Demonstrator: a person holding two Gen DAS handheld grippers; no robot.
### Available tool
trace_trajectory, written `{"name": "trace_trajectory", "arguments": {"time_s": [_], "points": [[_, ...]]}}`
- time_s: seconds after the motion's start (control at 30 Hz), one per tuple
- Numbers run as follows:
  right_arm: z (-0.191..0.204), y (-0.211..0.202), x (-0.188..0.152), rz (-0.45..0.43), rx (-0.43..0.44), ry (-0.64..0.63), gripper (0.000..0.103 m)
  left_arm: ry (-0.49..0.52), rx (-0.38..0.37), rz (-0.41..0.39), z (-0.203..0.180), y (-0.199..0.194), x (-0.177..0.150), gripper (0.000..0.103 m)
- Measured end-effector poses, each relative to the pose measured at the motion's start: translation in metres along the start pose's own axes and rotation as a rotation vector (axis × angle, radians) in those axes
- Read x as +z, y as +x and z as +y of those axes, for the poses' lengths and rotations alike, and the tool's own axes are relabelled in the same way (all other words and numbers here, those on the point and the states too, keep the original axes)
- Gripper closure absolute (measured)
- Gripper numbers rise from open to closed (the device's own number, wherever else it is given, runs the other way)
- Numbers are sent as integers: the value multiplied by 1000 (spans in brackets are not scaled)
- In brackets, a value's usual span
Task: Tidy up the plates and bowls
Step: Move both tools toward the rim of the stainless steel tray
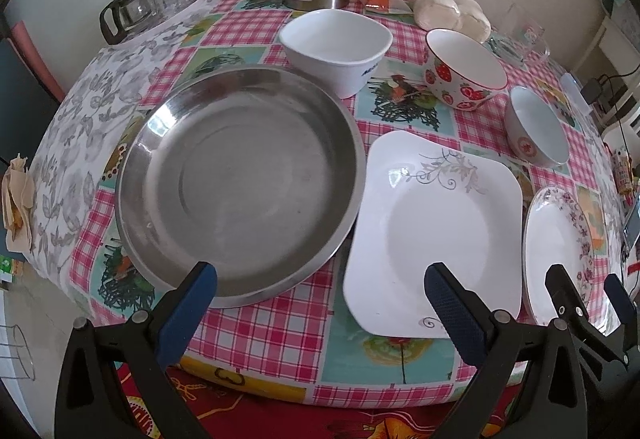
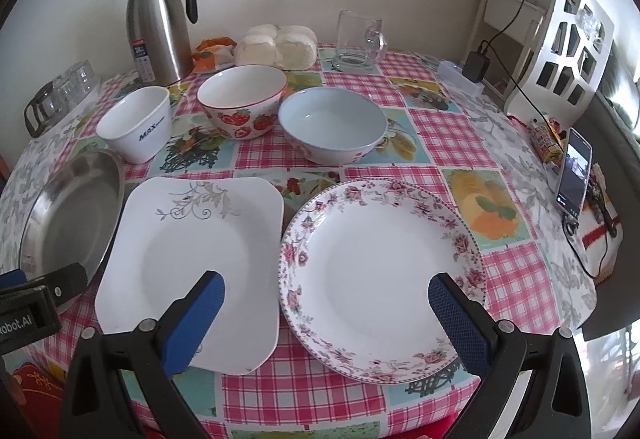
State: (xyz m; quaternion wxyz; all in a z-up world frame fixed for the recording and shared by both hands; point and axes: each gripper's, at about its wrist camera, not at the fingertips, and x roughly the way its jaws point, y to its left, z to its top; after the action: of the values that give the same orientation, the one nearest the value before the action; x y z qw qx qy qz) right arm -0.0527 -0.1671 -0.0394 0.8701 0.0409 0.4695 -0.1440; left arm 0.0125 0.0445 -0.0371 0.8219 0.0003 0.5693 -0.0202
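Both tongs, left tongs (image 1: 320, 289) and right tongs (image 2: 326, 297), are wide and empty. The floral plate (image 2: 380, 275) overhangs the table (image 2: 460, 127) edge; a careless push may drop it.

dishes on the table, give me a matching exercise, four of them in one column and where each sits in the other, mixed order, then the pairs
1. steel pan
2. square white plate
3. floral plate
4. strawberry bowl

A. back row, middle of three bowls
B. front row, right end
C. front row, left end
D. front row, between the other two

Pairs: 1-C, 2-D, 3-B, 4-A
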Motion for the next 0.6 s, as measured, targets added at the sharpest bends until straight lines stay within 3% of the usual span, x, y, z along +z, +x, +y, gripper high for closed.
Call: {"name": "trace_trajectory", "arguments": {"time_s": [0.6], "points": [[32, 3, -2, 0, 3, -50, 0, -52, -22, -1, 31, 3, 3, 0]]}}
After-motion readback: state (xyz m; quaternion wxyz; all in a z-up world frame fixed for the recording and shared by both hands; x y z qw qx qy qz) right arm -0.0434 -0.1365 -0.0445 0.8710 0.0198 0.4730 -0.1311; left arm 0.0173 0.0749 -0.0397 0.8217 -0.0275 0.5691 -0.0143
